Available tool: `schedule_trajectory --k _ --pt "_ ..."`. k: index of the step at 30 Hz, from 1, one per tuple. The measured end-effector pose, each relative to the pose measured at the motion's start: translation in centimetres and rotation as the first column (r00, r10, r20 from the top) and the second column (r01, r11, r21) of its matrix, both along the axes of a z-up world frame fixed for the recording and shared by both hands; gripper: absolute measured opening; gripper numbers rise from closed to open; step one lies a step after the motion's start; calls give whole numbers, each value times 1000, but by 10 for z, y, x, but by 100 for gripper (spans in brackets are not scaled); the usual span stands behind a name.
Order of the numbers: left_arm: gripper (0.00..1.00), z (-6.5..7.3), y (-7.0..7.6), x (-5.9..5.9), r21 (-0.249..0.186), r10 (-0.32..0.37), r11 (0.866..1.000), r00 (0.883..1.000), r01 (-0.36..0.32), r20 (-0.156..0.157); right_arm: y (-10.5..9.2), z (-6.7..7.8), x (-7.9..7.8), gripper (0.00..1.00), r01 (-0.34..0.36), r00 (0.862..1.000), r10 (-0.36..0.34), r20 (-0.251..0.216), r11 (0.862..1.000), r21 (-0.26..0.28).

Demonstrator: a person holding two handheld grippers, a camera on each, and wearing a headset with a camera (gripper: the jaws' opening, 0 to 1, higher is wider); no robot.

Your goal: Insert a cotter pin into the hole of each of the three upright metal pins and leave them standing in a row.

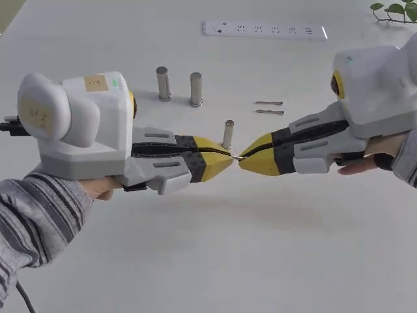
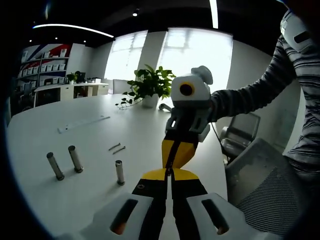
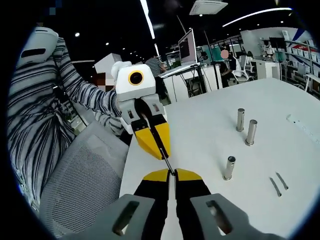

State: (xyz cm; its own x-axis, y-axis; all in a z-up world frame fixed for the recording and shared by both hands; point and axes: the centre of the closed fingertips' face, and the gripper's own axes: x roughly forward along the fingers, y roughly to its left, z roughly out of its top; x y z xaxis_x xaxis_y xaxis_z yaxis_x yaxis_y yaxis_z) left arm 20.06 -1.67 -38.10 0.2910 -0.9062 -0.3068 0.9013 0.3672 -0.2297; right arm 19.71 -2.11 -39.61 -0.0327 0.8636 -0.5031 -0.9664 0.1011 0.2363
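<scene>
Cotter pin [image 3: 167, 162] drop risk.
Your left gripper [image 1: 225, 160] and right gripper [image 1: 245, 160] seem clamped on it tip-to-tip; release just one.

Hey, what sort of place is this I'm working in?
Most likely an open-plan office or meeting area: a white table, a potted plant by bright windows, a mesh office chair and a desk monitor.
</scene>
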Motion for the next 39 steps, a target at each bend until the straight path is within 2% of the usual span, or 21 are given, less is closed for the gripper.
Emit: schedule_trajectory --k 6,8,10,14,15,17,19,22,25,27,29,32,33,34,35,36,39 --pt "0 -4 0 1 18 8 1000 1000 -8 15 0 -2 0 0 -43 995 49 88 996 -73" --pt "0 -5 0 2 29 12 1000 1000 -13 25 0 -2 0 0 -59 988 72 134 994 -93" --pt "0 -8 1 4 44 21 999 999 -23 34 1 -1 -3 0 -69 987 82 136 993 -98" --pt "1 -9 2 7 45 40 998 998 -42 41 0 -2 -2 0 -72 983 90 160 991 -113" --pt "1 -11 4 10 65 55 996 997 -58 57 -1 -2 -1 0 -71 981 90 170 991 -117" --pt "3 -15 4 11 86 61 994 996 -67 67 -5 -2 4 0 -53 980 77 186 990 -130" --pt "5 -16 4 12 83 74 993 995 -80 73 -8 -2 8 0 -39 979 66 194 989 -140" --pt "6 -21 6 18 98 119 987 989 -127 83 -18 -5 20 0 -10 977 43 210 987 -158" --pt "6 -25 9 26 118 180 974 977 -193 114 -23 -6 28 0 13 974 27 227 985 -172" --pt "7 -26 10 31 128 201 967 968 -221 150 -26 -8 33 0 26 971 19 238 983 -183" --pt "7 -29 10 36 124 239 958 960 -257 145 -29 -10 39 0 39 969 9 247 981 -190" --pt "9 -33 13 47 136 294 938 940 -318 170 -32 -14 47 0 54 966 1 259 977 -206" --pt "9 -35 12 49 137 302 936 939 -325 164 -32 -16 49 0 58 965 -1 263 976 -210" --pt "10 -37 13 54 136 329 926 930 -351 164 -33 -17 51 0 62 963 -3 269 975 -213" --pt "11 -38 13 55 139 332 924 928 -356 169 -33 -19 54 0 64 962 -2 273 973 -222" --pt "12 -41 13 59 144 352 915 920 -377 170 -34 -21 57 0 68 960 -1 281 971 -229" --pt "14 -48 12 66 154 375 903 911 -401 173 -36 -26 63 0 76 959 -6 283 968 -238"
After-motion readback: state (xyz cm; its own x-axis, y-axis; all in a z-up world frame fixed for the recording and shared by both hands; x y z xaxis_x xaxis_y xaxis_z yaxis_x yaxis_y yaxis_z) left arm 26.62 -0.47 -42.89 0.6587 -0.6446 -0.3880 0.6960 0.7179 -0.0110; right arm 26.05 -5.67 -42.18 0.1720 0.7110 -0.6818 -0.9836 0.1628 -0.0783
